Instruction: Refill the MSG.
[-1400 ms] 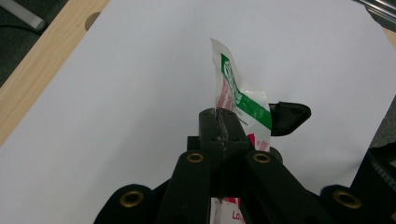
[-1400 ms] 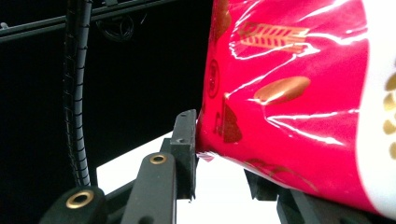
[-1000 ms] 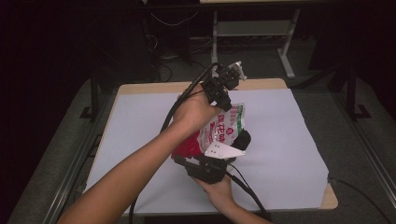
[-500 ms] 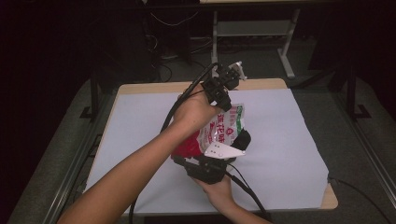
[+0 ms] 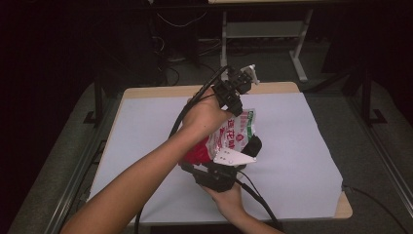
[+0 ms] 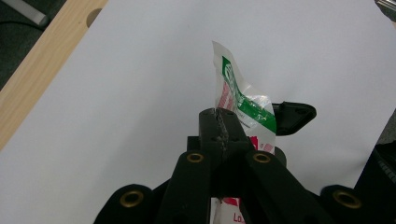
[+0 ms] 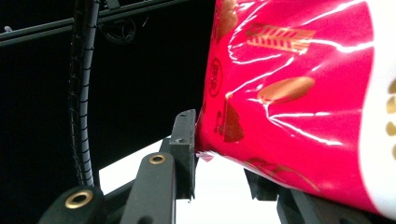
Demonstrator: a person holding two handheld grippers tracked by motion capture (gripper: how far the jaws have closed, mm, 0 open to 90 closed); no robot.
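the left gripper is clamped tight on the top seam of a red and white snack bag, while the right gripper pinches the bag's lower end between part-closed jaws. the bag hangs lifted between the two, just above the middle of the white table. it looks light, thin and crinkly, with a glossy, probably slippery film, so the flat sealed edges seem the safest holds. the left hand covers much of the bag, and its print is too blurred to read.

Dark room, white-topped table
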